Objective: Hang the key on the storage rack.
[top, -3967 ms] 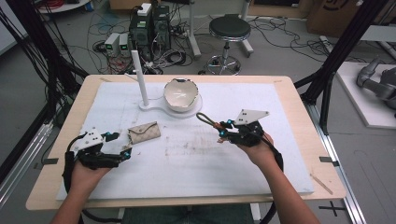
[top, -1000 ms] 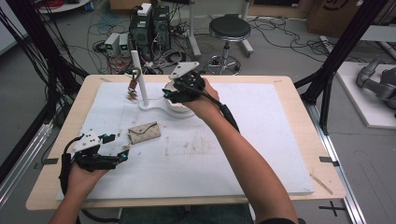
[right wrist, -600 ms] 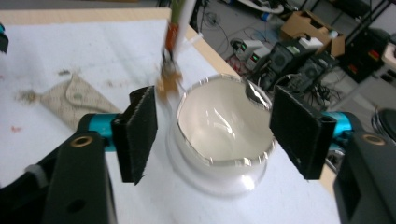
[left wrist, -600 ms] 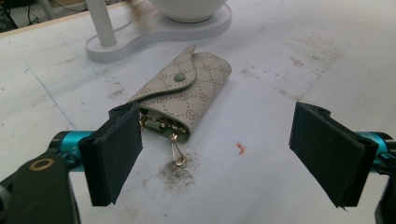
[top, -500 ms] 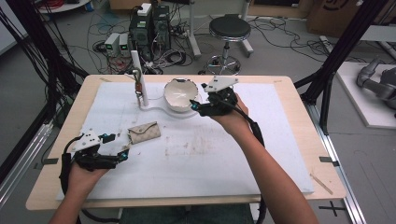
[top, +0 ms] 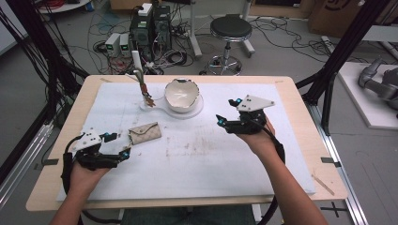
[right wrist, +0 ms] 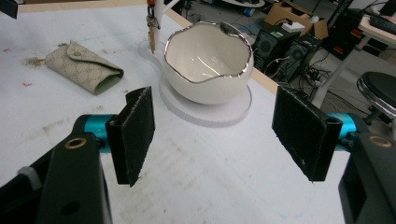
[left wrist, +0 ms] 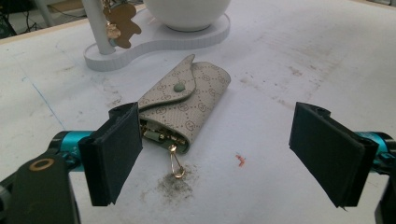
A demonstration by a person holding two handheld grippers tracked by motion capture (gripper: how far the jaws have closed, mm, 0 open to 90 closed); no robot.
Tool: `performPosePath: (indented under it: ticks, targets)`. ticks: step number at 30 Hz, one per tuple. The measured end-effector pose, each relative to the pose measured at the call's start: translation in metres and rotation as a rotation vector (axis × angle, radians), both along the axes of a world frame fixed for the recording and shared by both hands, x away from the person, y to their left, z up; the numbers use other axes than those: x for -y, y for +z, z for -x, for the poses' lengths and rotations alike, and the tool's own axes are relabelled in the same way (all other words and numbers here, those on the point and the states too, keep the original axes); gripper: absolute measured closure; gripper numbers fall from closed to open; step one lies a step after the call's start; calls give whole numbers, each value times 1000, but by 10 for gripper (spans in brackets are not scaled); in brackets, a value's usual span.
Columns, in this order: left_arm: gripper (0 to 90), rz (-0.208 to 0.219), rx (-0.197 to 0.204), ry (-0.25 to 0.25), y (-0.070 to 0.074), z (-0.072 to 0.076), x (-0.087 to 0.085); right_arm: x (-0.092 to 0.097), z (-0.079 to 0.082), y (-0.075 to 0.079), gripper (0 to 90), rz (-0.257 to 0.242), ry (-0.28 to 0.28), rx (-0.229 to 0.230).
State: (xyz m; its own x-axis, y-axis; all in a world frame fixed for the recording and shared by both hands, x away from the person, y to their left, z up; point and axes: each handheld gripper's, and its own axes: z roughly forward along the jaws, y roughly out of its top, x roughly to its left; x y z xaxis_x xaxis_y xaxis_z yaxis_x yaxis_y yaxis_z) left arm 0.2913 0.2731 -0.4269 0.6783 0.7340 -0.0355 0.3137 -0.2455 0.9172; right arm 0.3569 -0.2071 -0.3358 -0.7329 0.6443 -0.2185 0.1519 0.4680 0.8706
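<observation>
Gold clasp (left wrist: 176,163) dangling from pouch (left wrist: 187,105) appears in left gripper view.

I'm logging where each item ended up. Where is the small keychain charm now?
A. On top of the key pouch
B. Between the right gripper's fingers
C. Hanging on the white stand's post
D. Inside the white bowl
C: the charm hangs from the stand beside the bowl.

Right gripper (right wrist: 215,135) jaws wide apart, nothing between, just been opening. White silver-rimmed eggshell-shaped bowl (right wrist: 208,63) ahead; beige patterned key pouch (right wrist: 84,67) left of bowl, apart from it.
</observation>
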Motion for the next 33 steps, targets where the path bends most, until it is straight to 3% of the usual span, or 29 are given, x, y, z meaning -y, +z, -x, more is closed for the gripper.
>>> performPosePath:
  ticks: [3, 18, 24, 33]
  targets:
    - [171, 7, 1, 1, 0, 0, 0, 12, 6, -7, 296, -10, -13, 12]
    - [171, 12, 9, -1, 0, -1, 1, 57, 26, -44, 231, -85, -111, -38]
    - [170, 13, 12, -4, 0, -2, 0, 70, 31, -59, 210, -91, -127, -66]
    - [170, 17, 12, -9, 1, -7, 3, 76, 33, -61, 205, -97, -139, -68]
